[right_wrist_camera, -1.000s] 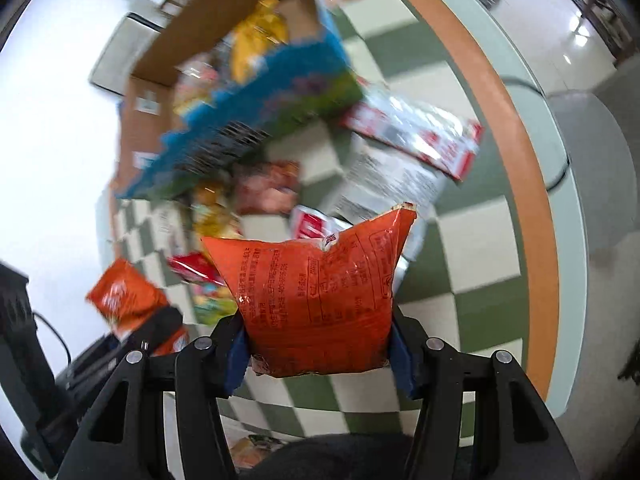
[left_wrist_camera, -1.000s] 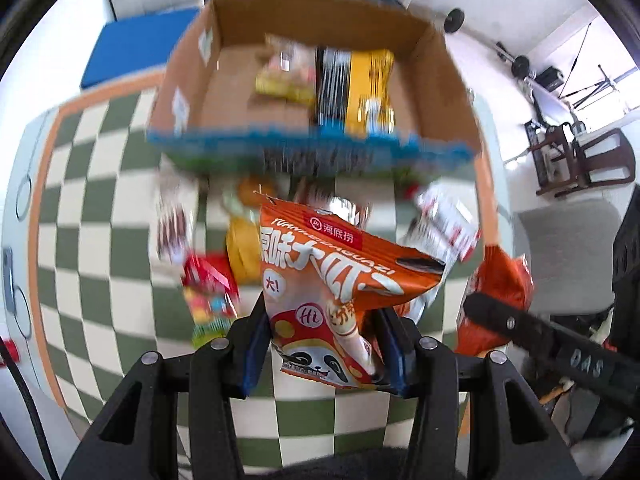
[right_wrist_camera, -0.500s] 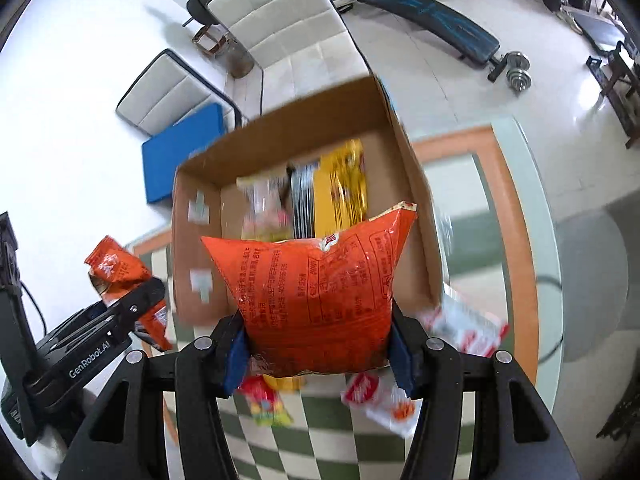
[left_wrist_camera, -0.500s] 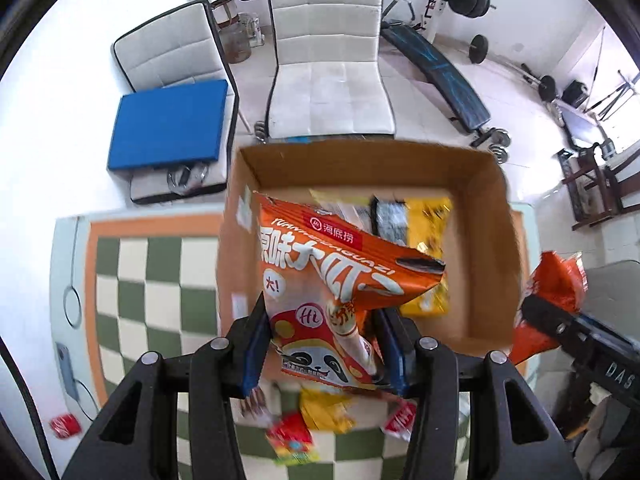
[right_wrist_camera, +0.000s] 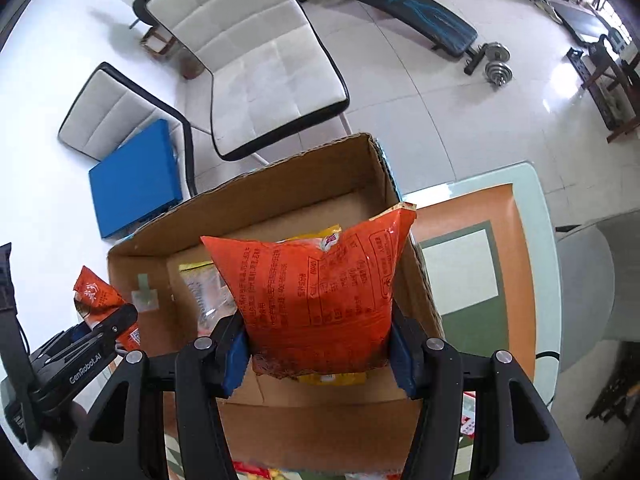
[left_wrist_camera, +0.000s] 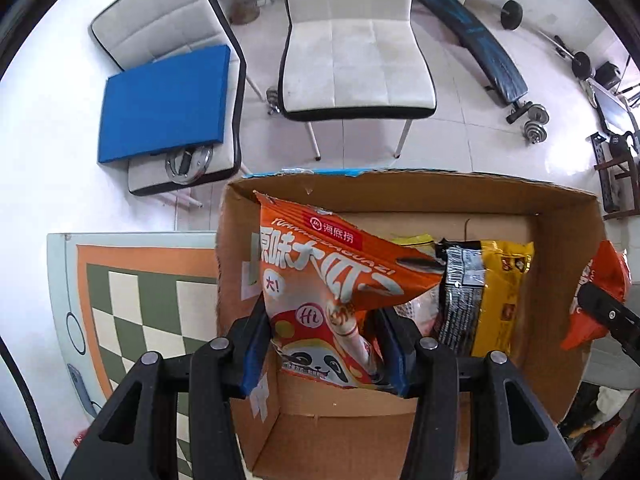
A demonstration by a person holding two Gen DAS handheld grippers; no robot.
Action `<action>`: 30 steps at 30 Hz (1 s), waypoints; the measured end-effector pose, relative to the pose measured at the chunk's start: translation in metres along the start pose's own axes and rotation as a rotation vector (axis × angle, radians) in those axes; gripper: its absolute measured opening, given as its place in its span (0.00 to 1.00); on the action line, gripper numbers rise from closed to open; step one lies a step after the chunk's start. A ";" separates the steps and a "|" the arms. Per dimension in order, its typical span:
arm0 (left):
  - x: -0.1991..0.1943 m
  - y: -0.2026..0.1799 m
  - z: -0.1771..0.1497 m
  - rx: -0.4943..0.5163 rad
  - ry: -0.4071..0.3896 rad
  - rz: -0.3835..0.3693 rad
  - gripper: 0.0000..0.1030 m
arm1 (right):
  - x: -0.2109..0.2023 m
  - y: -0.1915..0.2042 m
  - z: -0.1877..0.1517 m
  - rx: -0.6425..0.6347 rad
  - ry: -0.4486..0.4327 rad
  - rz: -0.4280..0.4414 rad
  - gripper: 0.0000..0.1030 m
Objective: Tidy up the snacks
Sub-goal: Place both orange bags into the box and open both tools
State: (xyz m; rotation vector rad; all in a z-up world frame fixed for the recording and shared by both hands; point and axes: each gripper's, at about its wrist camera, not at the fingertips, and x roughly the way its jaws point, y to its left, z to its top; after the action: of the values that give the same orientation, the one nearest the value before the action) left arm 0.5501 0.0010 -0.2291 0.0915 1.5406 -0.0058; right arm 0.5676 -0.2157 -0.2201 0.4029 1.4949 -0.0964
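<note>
Two white chairs [left_wrist_camera: 356, 52] on a pale tiled floor [left_wrist_camera: 460, 136], side by side, each with a dark edge. On the seat of the left chair [left_wrist_camera: 160, 28], a flat blue pad [left_wrist_camera: 164, 104], and by its near edge a round shiny metal thing [left_wrist_camera: 188, 162], too small to tell what. Farther back, a long dark blue workout bench [left_wrist_camera: 472, 44], with small dumbbells [left_wrist_camera: 534, 120] at its foot and round black weights [left_wrist_camera: 512, 12] near it. On the right, a dark wooden chair [left_wrist_camera: 616, 172].

Matt corrugated cardboard box [left_wrist_camera: 560, 208]; glossy plastic snack bags [right_wrist_camera: 320, 292].
</note>
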 end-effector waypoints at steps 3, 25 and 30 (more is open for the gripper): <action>0.011 0.002 0.003 -0.010 0.030 0.006 0.47 | 0.011 -0.002 0.003 0.013 0.016 -0.002 0.59; -0.027 -0.003 -0.006 -0.016 -0.031 -0.111 0.85 | 0.011 0.013 -0.009 -0.078 0.052 -0.039 0.91; -0.055 0.000 -0.031 -0.012 -0.099 -0.099 0.85 | -0.001 0.022 -0.030 -0.168 0.047 -0.032 0.91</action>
State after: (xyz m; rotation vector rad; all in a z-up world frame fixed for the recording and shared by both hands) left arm 0.5172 -0.0003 -0.1755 0.0050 1.4446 -0.0790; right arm 0.5455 -0.1856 -0.2157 0.2480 1.5425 0.0135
